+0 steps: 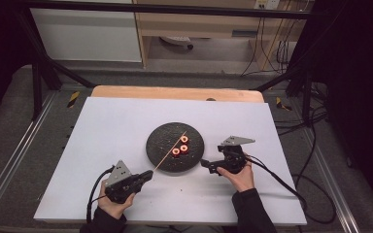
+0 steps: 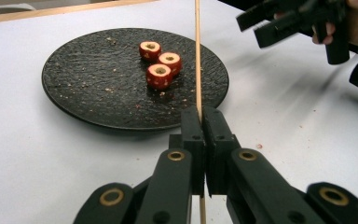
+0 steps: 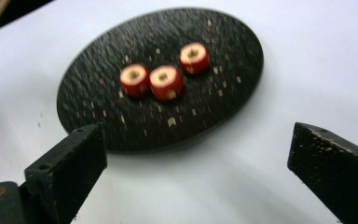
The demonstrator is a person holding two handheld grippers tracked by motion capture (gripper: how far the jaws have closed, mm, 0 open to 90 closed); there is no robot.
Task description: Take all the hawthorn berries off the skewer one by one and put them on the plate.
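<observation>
On the white table [image 1: 102, 145] sits a dark round plate [image 1: 158, 145] with three red, cored fruit pieces [image 2: 160, 64] clustered close together near its middle, crumbs scattered around them. The left gripper [image 1: 148, 174], near the plate's front-left edge, is clamped tight on a thin wooden skewer [image 2: 197, 56], which slants up across the plate just beside the pieces without touching them. The right gripper [image 1: 205, 163] hangs just off the plate's right rim, its jaws spread wide with nothing between them, pointing toward the fruit. The two grippers stay well apart.
</observation>
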